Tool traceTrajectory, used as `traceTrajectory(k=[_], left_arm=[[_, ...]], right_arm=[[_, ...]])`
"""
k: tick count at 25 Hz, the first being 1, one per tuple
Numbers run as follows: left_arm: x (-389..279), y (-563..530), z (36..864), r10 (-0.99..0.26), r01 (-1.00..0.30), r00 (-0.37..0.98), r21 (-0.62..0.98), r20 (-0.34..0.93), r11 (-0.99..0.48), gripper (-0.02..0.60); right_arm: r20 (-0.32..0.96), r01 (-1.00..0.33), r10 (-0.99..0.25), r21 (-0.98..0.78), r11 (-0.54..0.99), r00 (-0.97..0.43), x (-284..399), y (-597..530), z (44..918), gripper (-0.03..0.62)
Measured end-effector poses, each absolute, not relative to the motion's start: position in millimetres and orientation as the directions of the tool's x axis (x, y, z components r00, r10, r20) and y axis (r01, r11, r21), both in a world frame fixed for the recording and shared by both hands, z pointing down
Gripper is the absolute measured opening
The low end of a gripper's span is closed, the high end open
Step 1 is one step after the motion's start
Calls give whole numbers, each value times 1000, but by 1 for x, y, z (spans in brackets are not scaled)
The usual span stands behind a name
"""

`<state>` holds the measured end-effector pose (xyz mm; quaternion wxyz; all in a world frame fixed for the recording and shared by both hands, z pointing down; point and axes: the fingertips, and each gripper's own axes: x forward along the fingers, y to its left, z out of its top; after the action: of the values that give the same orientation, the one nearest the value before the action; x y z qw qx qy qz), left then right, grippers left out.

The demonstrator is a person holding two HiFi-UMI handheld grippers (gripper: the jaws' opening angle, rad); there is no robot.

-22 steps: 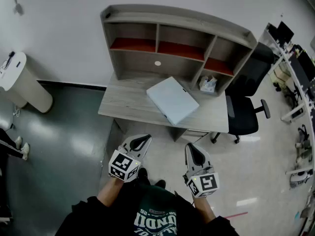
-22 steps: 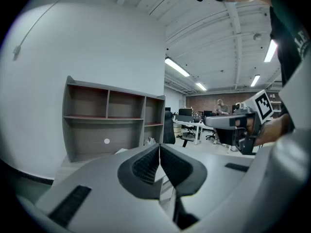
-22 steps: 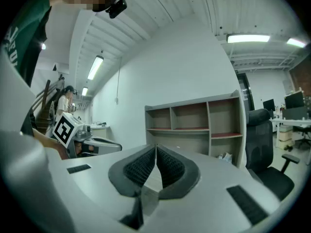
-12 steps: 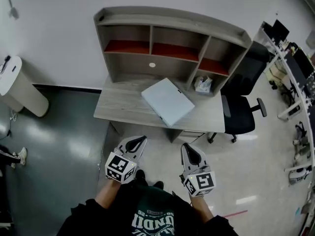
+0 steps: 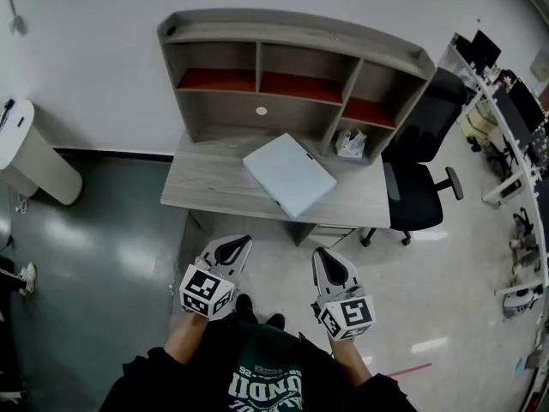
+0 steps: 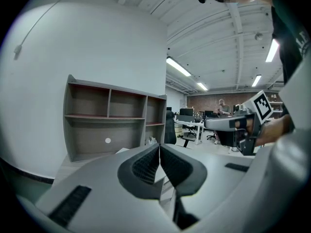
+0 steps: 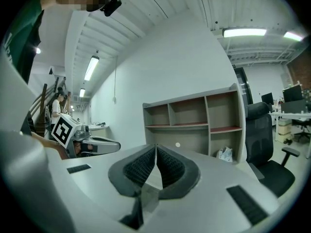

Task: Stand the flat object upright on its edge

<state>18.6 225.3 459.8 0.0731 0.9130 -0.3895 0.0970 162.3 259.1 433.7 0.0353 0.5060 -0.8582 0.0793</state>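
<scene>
A flat pale-blue rectangular object (image 5: 289, 175) lies flat on the grey wooden desk (image 5: 202, 184), turned at an angle, its near corner over the front edge. My left gripper (image 5: 236, 245) hangs shut in front of the desk, below its left half, holding nothing. My right gripper (image 5: 325, 259) is also shut and empty, below the desk's right half. In the left gripper view the shut jaws (image 6: 159, 147) point toward the shelf unit (image 6: 109, 123); the right gripper view shows its shut jaws (image 7: 155, 148) aimed likewise at the shelf unit (image 7: 194, 125).
A grey hutch with red-lined shelves (image 5: 283, 80) stands on the desk's back. A tissue pack (image 5: 347, 147) sits under its right compartment. A black office chair (image 5: 420, 187) stands to the right, a white cylindrical bin (image 5: 30, 157) to the left. More desks line the far right.
The desk and flat object have slid slightly left and down in the head view as the person shifts; both grippers stay shut and have drifted a little lower.
</scene>
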Motion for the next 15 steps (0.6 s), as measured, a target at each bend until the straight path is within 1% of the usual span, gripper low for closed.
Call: traceTrajectory(k=[15], left_arm=[[29,232,464,-683,-715,687,63,249,-696,15]], right_arm=[[157,-874,-861,-127,469,-484,167,277,438,37]])
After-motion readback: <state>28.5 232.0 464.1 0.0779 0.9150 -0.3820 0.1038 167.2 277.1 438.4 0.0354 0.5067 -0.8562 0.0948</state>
